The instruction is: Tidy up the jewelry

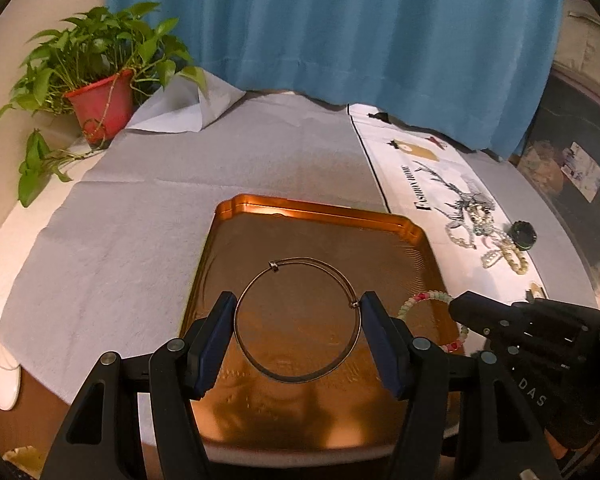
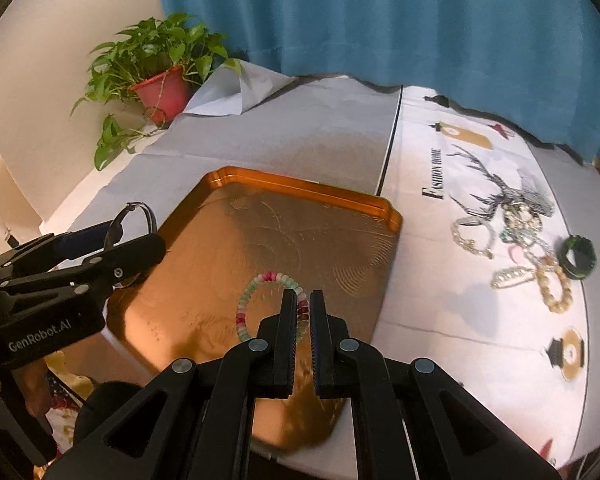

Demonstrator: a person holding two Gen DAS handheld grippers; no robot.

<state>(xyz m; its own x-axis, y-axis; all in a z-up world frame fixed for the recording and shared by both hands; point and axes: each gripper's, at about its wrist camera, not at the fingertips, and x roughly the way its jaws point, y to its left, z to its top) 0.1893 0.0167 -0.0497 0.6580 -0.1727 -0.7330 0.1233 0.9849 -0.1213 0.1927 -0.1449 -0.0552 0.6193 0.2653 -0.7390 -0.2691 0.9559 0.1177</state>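
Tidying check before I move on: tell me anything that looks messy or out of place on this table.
The jewelry pile on the printed cloth is tangled, with pearl strands overlapping. The grey cloth's corner is folded up beside the potted plant. On the copper tray nothing stands out.

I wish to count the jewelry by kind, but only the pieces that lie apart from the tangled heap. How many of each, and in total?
Thin metal bangle, gripped by the left tool: 1
Beaded bracelet, gripped by the right tool over the tray: 1
Dark green bangle, on the white cloth: 1
Total: 3
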